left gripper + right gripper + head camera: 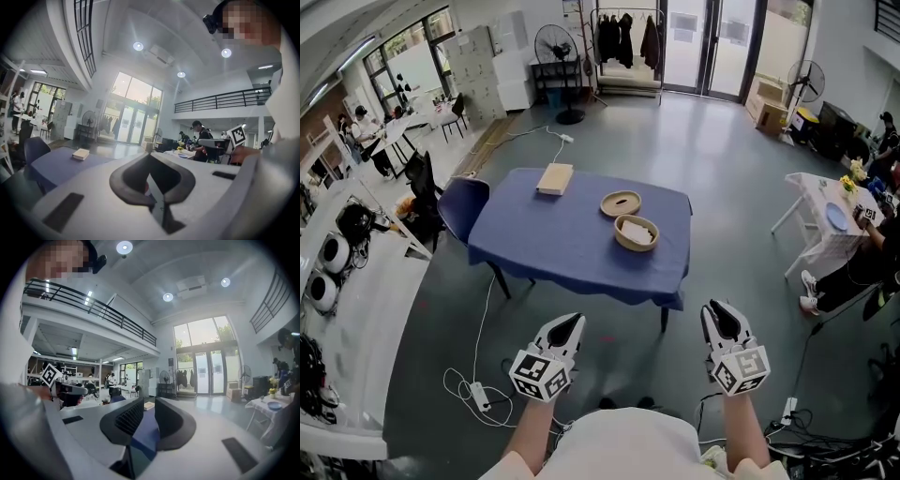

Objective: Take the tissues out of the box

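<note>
Left gripper (573,322) jaws shut and empty, right gripper (720,308) jaws part-open and empty; best reach the round box (620,238) on the counter (548,234) and pinch only the tissues (637,230).

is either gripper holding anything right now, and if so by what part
Nothing is held. The left gripper has its jaws together on nothing; the right gripper has them apart and empty. Both are short of the blue table.

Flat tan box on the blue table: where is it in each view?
Head view: flat tan box upper centre, on the blue table's far left part.
Left gripper view: box left of centre, on the table.
Right gripper view: box small, centre, just above the gap between the jaws.
Shared landmark: glass doors behind the table.
</note>
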`<action>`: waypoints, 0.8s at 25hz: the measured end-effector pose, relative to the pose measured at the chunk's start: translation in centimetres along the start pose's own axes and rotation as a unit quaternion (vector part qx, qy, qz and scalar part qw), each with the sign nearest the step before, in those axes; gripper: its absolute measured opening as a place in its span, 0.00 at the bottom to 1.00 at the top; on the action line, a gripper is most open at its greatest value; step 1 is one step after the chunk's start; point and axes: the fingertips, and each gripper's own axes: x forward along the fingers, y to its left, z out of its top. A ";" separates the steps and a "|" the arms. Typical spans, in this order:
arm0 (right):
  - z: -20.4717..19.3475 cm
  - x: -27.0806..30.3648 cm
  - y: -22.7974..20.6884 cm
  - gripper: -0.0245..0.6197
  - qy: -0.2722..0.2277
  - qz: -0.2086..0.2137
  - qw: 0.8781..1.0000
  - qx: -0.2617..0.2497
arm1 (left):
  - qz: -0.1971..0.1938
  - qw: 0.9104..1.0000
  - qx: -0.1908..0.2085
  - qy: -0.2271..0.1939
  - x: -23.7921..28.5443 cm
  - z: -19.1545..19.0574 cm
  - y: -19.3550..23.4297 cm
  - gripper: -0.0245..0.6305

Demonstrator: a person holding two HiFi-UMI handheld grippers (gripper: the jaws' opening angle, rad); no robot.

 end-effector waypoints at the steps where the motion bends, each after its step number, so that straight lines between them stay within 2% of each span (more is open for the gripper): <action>1: -0.2 0.2 0.3 0.18 0.000 -0.002 1.000 0.000 | -0.002 1.000 0.000 0.000 -0.1 -0.1 0.5 0.05; 10: -0.9 2.1 3.3 0.18 0.003 -0.020 1.000 -0.006 | -0.016 1.000 -0.002 0.005 -1.5 -1.2 4.1 0.05; 16: -0.9 4.6 2.8 0.18 0.012 -0.012 1.000 -0.013 | -0.010 1.000 -0.015 0.004 0.3 -1.1 6.1 0.05; 20: -2.0 7.8 0.9 0.19 0.017 -0.006 1.000 -0.009 | -0.007 1.000 -0.019 0.013 3.2 -2.0 7.5 0.05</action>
